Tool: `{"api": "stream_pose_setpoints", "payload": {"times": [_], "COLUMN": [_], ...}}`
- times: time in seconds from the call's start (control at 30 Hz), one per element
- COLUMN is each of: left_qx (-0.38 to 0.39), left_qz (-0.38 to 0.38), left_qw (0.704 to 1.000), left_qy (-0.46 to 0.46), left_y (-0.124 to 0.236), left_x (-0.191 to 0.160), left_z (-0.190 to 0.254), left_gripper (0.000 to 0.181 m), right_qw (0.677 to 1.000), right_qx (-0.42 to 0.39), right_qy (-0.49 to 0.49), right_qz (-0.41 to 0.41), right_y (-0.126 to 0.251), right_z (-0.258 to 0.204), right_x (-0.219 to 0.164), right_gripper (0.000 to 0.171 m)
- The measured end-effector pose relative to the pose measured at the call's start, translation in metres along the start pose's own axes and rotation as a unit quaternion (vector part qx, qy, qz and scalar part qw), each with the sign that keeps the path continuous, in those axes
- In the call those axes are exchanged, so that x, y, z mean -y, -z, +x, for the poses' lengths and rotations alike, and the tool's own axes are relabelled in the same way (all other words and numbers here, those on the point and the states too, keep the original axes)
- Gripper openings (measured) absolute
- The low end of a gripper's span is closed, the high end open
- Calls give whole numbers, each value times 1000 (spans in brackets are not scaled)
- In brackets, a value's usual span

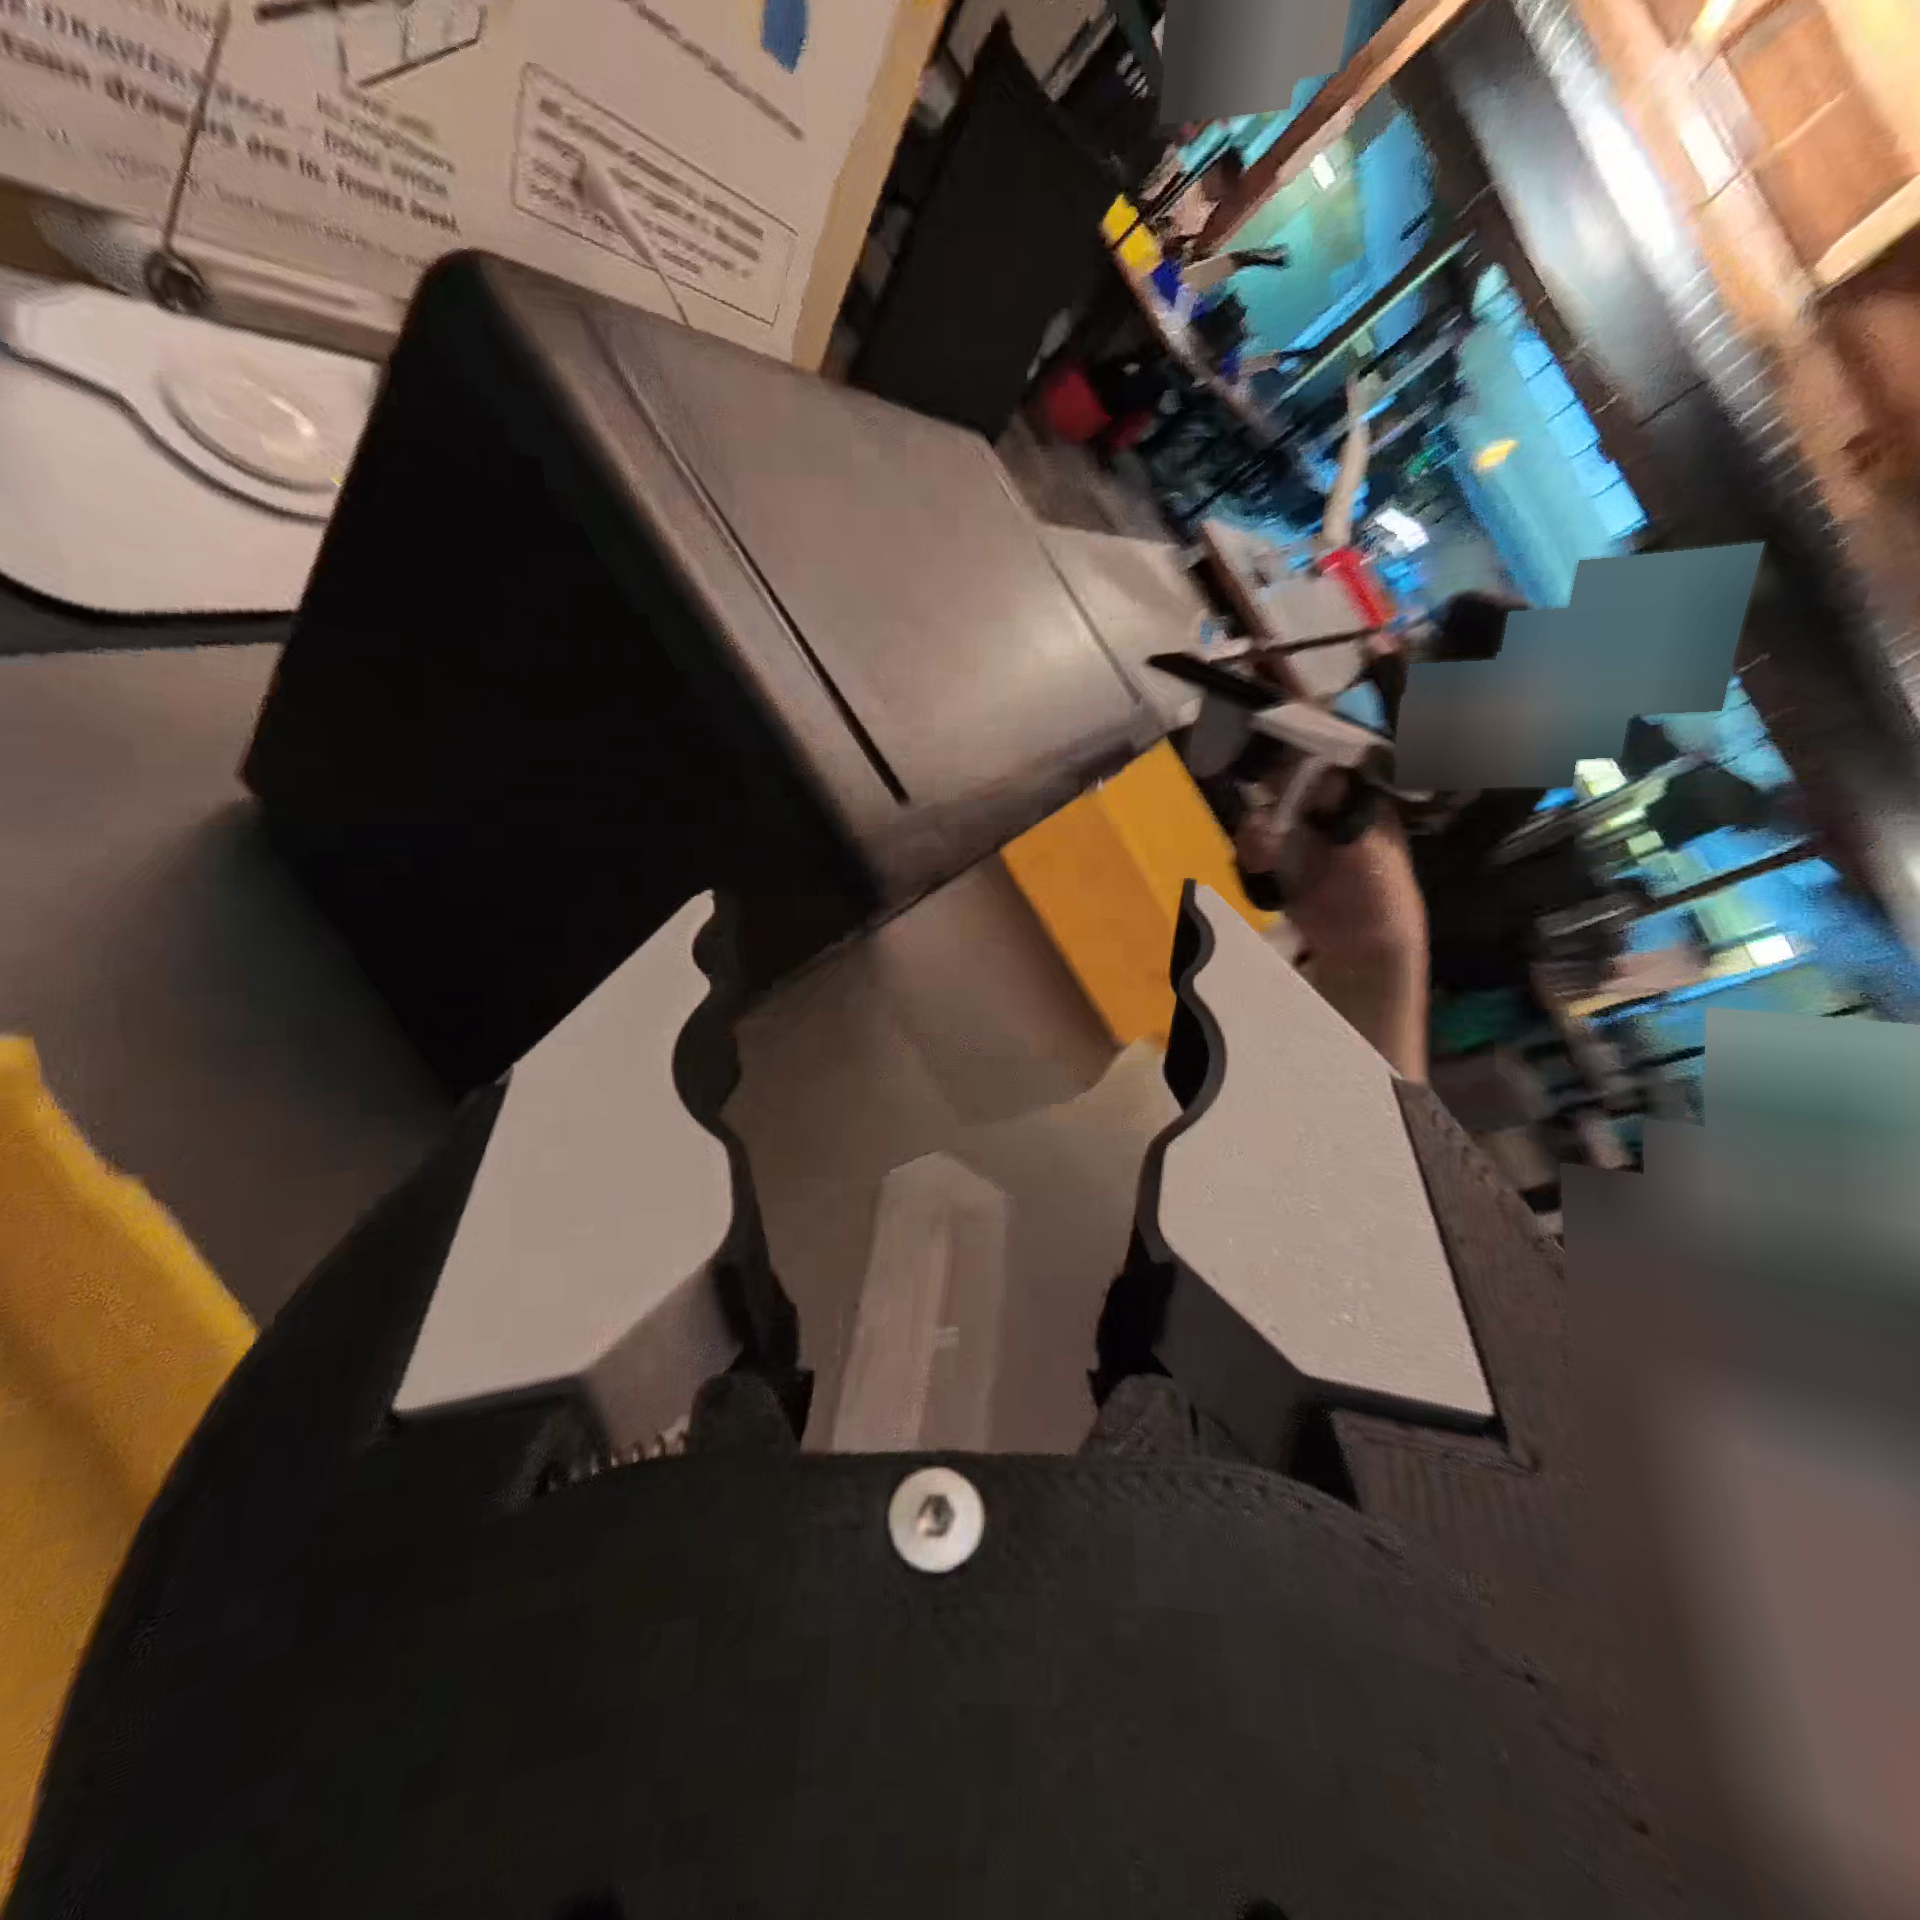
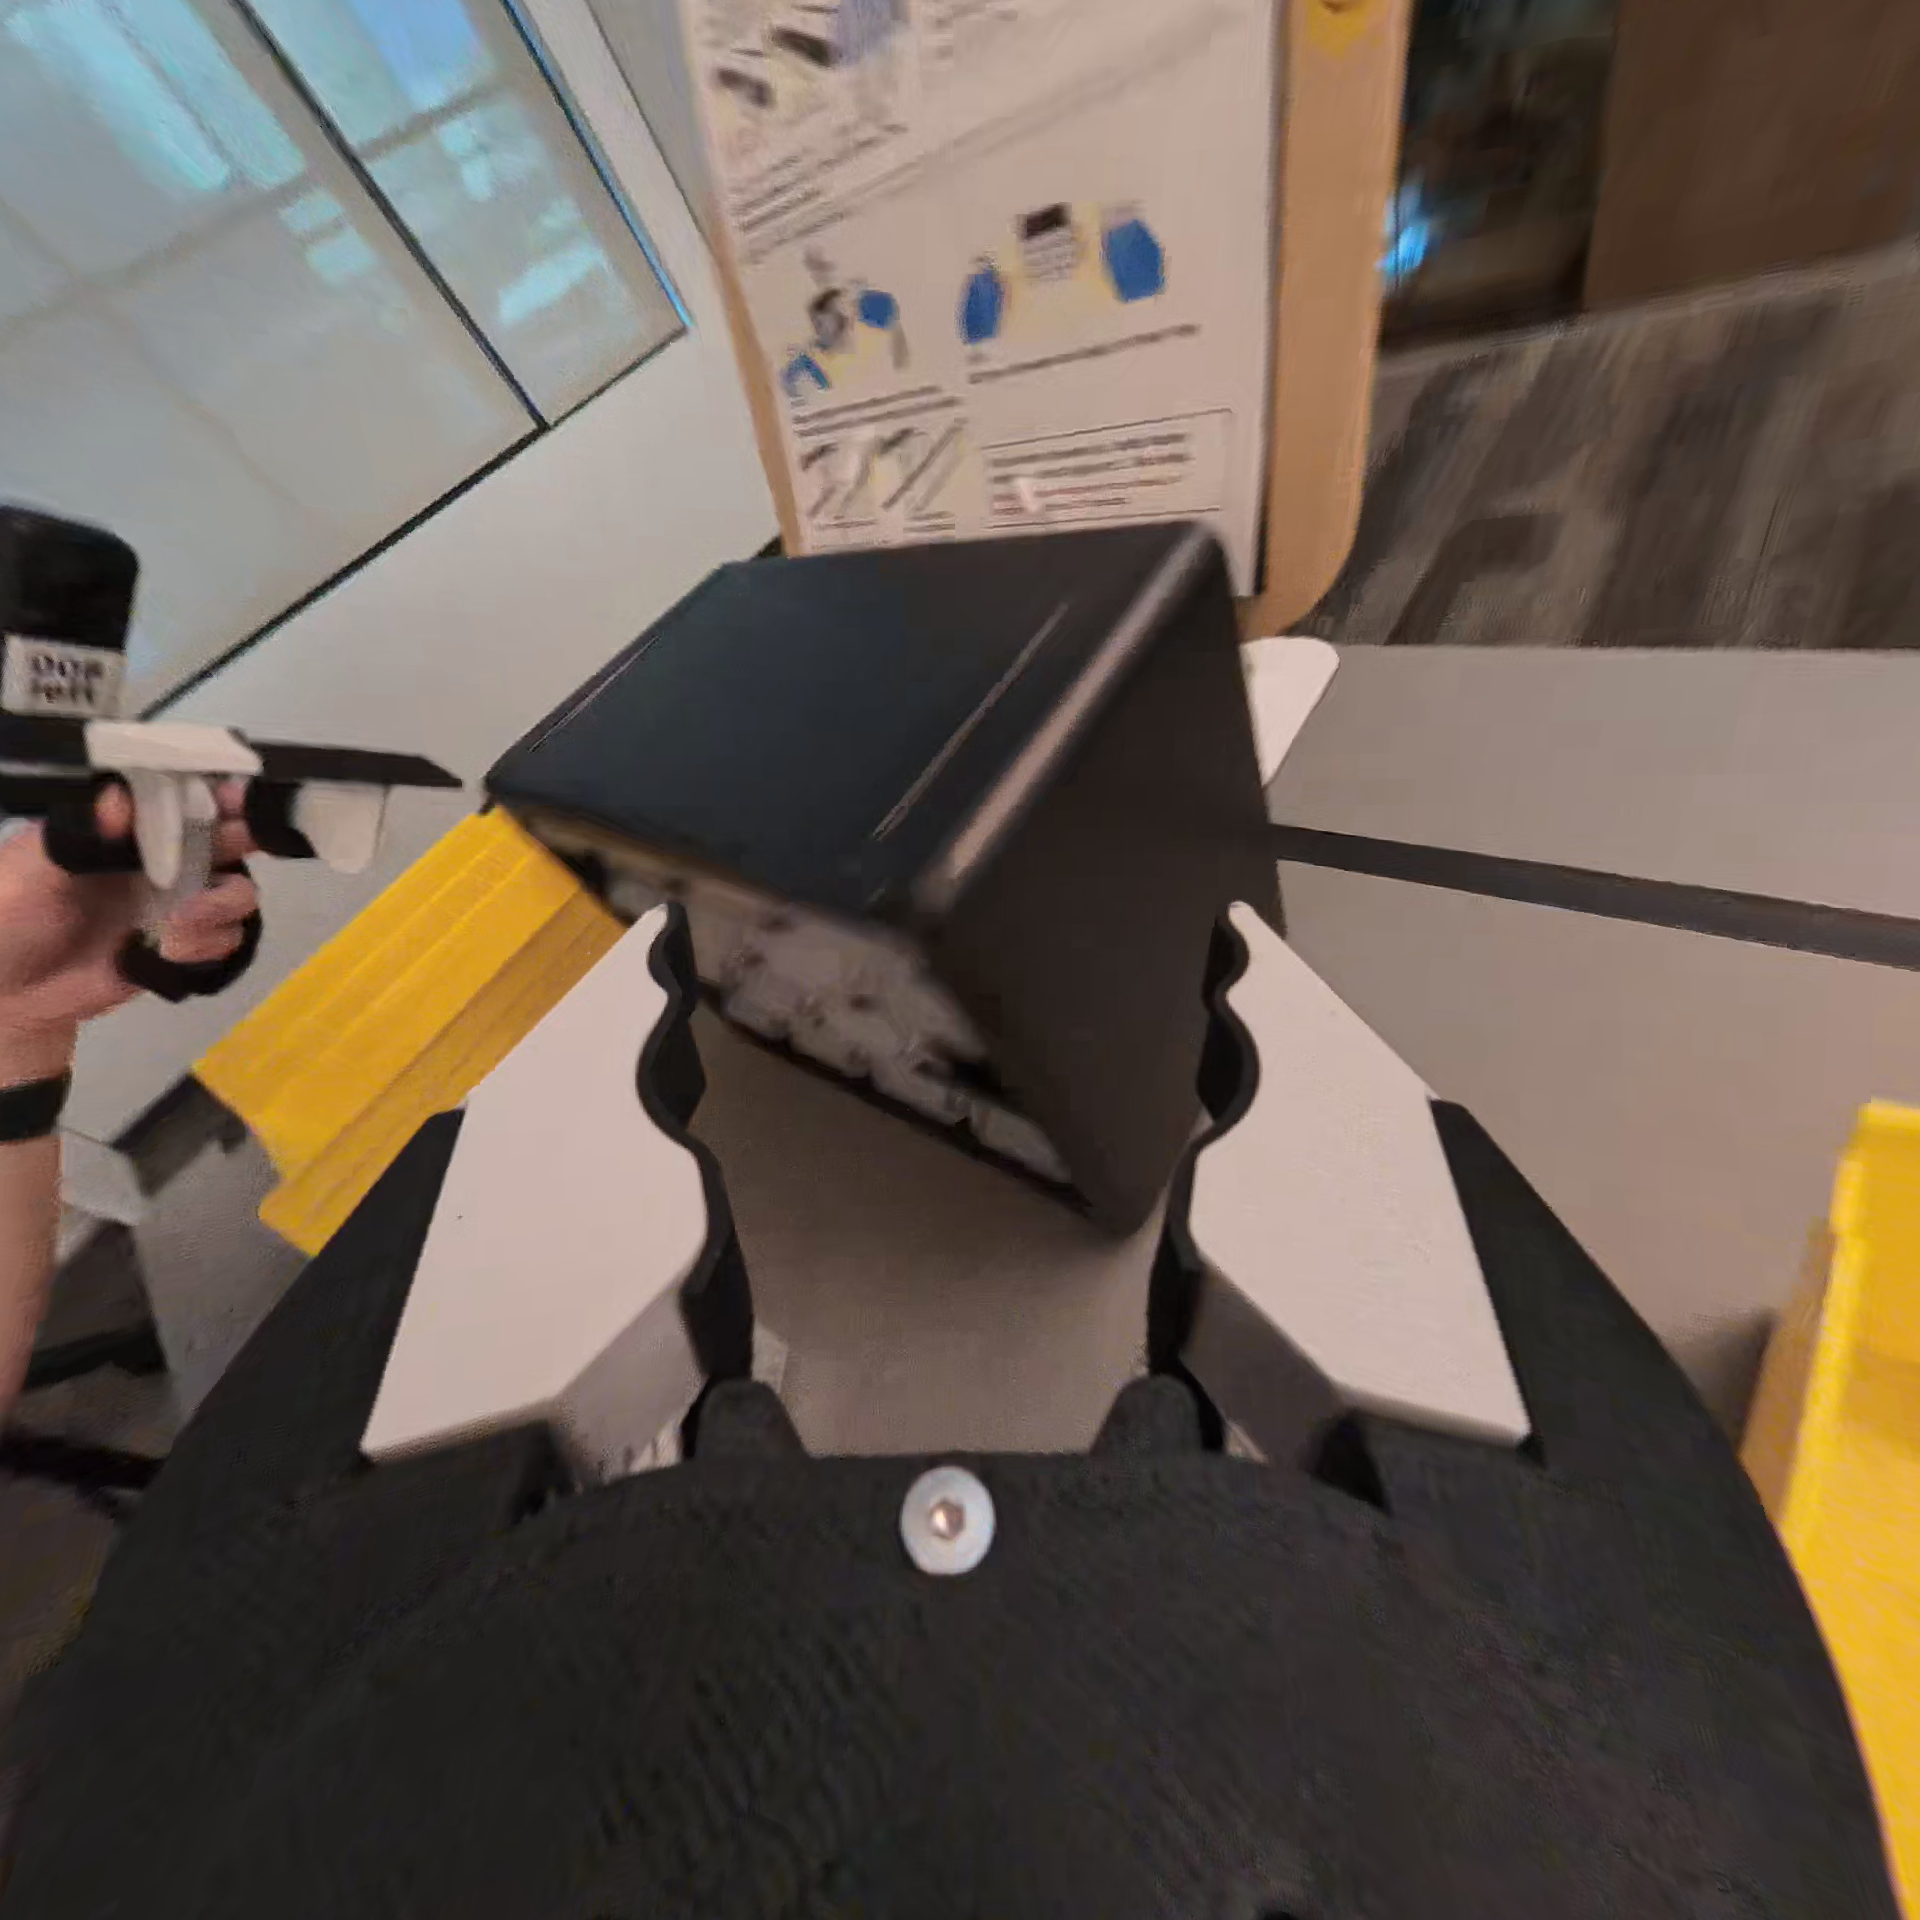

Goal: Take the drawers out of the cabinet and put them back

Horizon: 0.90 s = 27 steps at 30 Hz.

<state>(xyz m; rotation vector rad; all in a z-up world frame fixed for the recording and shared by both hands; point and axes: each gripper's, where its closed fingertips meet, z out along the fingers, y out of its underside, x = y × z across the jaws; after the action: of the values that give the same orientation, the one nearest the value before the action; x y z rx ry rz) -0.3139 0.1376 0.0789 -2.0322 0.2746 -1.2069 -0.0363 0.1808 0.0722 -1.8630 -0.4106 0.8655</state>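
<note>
- Where it rests on the grey table (image 2: 1558, 769), the black cabinet (image 2: 883, 748) sits between the two grippers, its front face turned toward the right wrist view and showing pale, mottled contents that are too blurred to identify.
- Yellow drawers lie outside the cabinet: one (image 2: 416, 997) just beside its left edge, another (image 2: 1849, 1455) near the right margin of the right wrist view; by judgement, removal is done and reinsertion is pending.
- Right gripper (image 2: 940, 1049): jaws apart and empty, straddling the cabinet's lower corner without evident contact.
- Left gripper (image 1: 945, 1039): jaws apart and empty, aimed at the cabinet's side.
- Behind the cabinet stands a cardboard panel bearing an illustrated instruction sheet (image 2: 997, 281).
- Hazard: both views are motion-blurred, which suggests fast handling; a jaw striking the light cabinet could shove or tip it.
- Hazard: a drawer presented askew could jam at the opening, since nothing braces the cabinet.
</note>
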Motion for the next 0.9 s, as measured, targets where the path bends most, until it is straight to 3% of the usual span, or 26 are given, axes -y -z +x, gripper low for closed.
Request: {"api": "stream_pose_setpoints", "payload": {"times": [0.07,0.23,0.4,0.7,0.9], "left_qx": [8,-52,-18,-69,-117], "left_qz": [-15,-137,-171,-206,-213], "left_qw": [999,989,985,971,961], "left_qy": [-47,-16,6,98,129], "left_y": [5,-25,-46,-62,-85], "left_x": [-36,-154,-202,-249,-267], "left_z": [24,55,30,20,40], "left_gripper": [80,79,88,85,86], "right_qw": [999,988,970,967,963], "right_qx": [23,98,129,138,163], "right_qy": [21,-42,-96,-71,-111], "right_qz": [-9,-110,-181,-200,-186], "right_y": [22,36,21,0,10], "right_z": [-43,-123,-162,-177,-163], "right_x": [-43,-175,-254,-285,-275], "right_gripper": [95,97,99,101,103]}}
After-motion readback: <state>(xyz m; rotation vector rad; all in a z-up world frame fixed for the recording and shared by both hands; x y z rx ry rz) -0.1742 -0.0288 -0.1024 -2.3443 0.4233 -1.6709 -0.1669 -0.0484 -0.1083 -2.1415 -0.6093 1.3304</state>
